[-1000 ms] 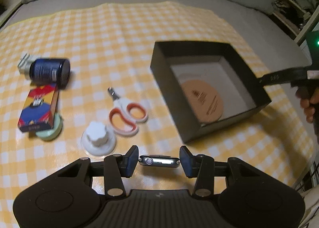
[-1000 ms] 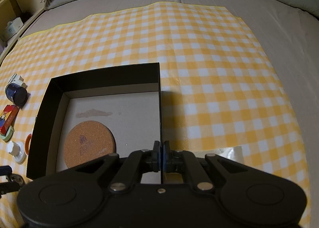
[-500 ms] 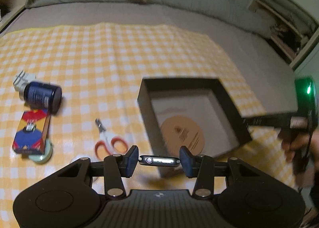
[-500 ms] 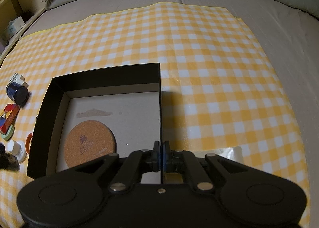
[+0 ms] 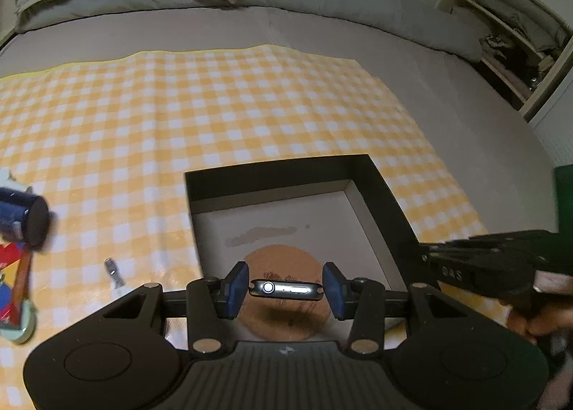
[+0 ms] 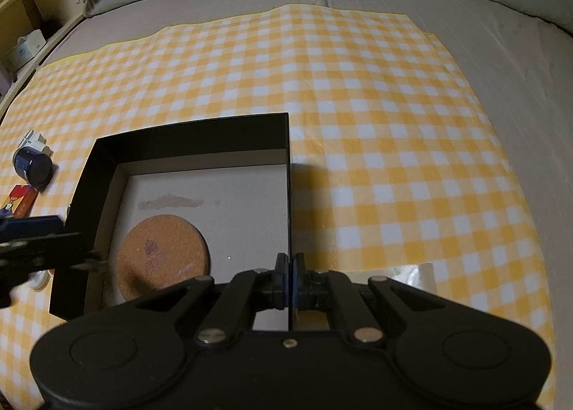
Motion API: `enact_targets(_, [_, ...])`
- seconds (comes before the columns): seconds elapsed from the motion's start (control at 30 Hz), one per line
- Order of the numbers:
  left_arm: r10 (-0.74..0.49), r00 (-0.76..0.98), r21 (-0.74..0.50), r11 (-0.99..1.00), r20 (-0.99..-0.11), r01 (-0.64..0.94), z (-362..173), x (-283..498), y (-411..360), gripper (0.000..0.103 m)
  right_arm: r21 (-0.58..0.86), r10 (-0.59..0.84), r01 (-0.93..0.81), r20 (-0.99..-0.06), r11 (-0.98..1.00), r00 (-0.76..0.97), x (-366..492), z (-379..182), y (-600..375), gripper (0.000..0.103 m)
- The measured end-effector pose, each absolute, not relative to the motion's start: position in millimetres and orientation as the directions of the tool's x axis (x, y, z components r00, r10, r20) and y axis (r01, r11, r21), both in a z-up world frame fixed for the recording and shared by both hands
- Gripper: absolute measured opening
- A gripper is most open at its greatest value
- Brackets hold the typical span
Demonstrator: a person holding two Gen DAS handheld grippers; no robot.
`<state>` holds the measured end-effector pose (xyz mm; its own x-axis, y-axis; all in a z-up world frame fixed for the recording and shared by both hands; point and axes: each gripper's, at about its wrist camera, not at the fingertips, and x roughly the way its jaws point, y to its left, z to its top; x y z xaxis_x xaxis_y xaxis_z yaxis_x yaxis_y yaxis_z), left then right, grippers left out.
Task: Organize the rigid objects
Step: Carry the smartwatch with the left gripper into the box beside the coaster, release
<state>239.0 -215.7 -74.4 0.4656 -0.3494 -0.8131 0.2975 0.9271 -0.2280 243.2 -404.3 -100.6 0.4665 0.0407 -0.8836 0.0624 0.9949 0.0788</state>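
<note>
Cloth [image 5: 250, 116]: yellow-and-white check, laid on a grey bed [image 5: 447, 94]; box [image 5: 388, 202]: black walls, pale grey floor bearing a tan smear, and inside it a cork-brown round coaster [image 6: 163, 252] with a darker reddish print. Left claw [image 5: 285, 287]: black frame with blue pads [image 5: 238, 282], clamped on a dark metallic watch body [image 5: 285, 289] with a pale button and slot; right claw [image 6: 289, 275]: black, blue pad faces. At the cloth's left edge: navy jar [image 6: 32, 166] with black cap, and a red, blue and yellow carton [image 5: 16, 281] on a mint-green disc [image 5: 25, 327].
</note>
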Motion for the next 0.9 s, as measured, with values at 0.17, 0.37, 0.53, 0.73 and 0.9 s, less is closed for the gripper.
enact_targets(0.17, [-0.335, 0.496, -0.202, 0.931, -0.801, 0.303, -87.8, 251.4, -231.8, 0.045, 0.078, 0.042, 0.058, -0.884, 0.995, 0.466, 243.1, -99.3, -404.5, 0.003])
enact_targets(0.37, [-0.318, 0.453, -0.154, 0.919, -0.833, 0.362, -103.4, 250.1, -241.2, 0.065, 0.081, 0.045, 0.057, -0.885, 0.995, 0.464, 242.6, -98.5, -404.7, 0.003])
enact_targets(0.53, [-0.317, 0.446, -0.130, 0.907, -0.837, 0.400, -100.1, 239.7, -240.5, 0.081, 0.079, 0.043, 0.057, -0.884, 0.995, 0.466, 242.9, -98.4, -404.9, 0.003])
enact_targets(0.73, [-0.335, 0.447, -0.134, 0.896, -0.829, 0.423, -94.0, 228.6, -238.7, 0.086, 0.056, 0.025, 0.052, -0.882, 0.997, 0.470, 241.5, -99.5, -399.1, 0.003])
enact_targets(0.9, [-0.337, 0.450, -0.131, 0.894, -0.827, 0.428, -89.8, 223.7, -232.2, 0.087, 0.061, 0.025, 0.066, -0.890, 0.996, 0.455, 239.7, -101.9, -398.0, 0.003])
